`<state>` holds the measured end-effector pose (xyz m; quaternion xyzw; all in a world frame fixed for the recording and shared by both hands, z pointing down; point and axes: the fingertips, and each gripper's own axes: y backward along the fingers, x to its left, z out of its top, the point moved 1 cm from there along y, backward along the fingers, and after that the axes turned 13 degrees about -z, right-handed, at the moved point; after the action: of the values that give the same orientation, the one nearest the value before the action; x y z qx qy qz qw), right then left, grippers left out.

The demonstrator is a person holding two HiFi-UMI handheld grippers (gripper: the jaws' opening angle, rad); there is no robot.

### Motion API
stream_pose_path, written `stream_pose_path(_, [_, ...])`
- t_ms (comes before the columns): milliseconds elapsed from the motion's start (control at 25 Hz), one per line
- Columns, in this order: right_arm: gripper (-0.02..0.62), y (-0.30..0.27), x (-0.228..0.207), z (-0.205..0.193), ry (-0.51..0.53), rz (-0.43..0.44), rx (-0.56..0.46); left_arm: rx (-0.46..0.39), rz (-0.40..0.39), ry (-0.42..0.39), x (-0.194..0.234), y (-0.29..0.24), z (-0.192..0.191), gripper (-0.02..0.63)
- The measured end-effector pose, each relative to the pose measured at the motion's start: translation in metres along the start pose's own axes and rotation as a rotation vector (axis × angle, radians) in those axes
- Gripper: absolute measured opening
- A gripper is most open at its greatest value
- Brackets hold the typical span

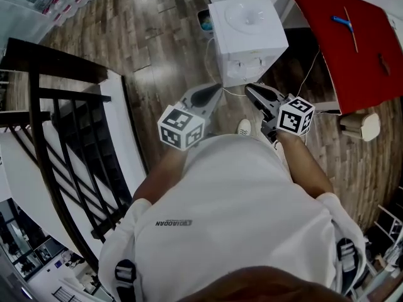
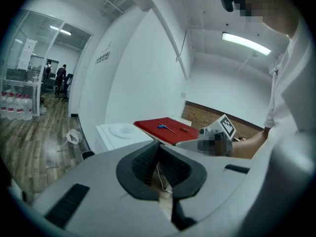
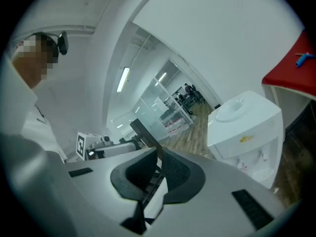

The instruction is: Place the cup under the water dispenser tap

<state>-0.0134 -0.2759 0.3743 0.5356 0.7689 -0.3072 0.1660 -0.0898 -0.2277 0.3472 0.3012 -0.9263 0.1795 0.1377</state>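
Cup placement has not happened as far as these views show. No cup appears on the wooden floor (image 1: 145, 36), on the red desk (image 1: 340, 43), at the water dispenser (image 1: 247, 39) or in either tool, so I cannot tell where it is.

The left hand-held gripper (image 1: 211, 93) has its jaws drawn together, and nothing sits between the pads. The right hand-held gripper (image 1: 255, 92) looks much the same, its pads almost meeting at the tips and holding no object. Both are held out in front of the person's body, pointing toward the dispenser. It stands on the floor just beyond them, beside the desk. The desk carries a blue-handled tool (image 1: 340, 21) and nothing cup-like.

The right gripper view shows the dispenser's front, where the taps sit. No cup stands below them, though that part is small and low in the frame.

My judgement is that the whole task is left to do. A cup must first be found and gripped, then carried to the dispenser's front, set upright beneath a tap and released.
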Motion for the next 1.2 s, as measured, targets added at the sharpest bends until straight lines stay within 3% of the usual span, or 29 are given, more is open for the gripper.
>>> stream_pose_path(120, [0.046,-0.003,0.033,-0.002,-0.117,0.119,-0.059,0.015,-0.040,0.001,-0.002,0.016,-0.010,-0.005])
stream_pose_path(200, [0.045,-0.004,0.049,-0.006,-0.155,0.147,-0.091,0.028,-0.069,-0.006,-0.002,0.024,-0.016,-0.005])
stream_pose_path(360, [0.027,-0.011,0.062,-0.027,-0.113,0.051,-0.103,0.051,-0.126,-0.013,0.002,0.035,-0.028,-0.005])
stream_pose_path(560, [0.023,-0.008,0.064,-0.060,-0.020,-0.169,-0.069,0.083,-0.205,-0.032,-0.004,0.047,-0.048,-0.005])
stream_pose_path(680, [0.023,-0.006,0.065,-0.065,0.047,-0.261,-0.072,0.098,-0.251,0.001,-0.003,0.049,-0.060,-0.005])
stream_pose_path(840, [0.023,0.001,0.070,-0.065,0.103,-0.290,-0.077,0.086,-0.263,0.046,-0.002,0.052,-0.065,-0.005])
stream_pose_path(1200, [0.021,0.012,0.052,-0.061,0.134,-0.321,-0.014,0.087,-0.219,-0.006,-0.004,0.044,-0.054,-0.005])
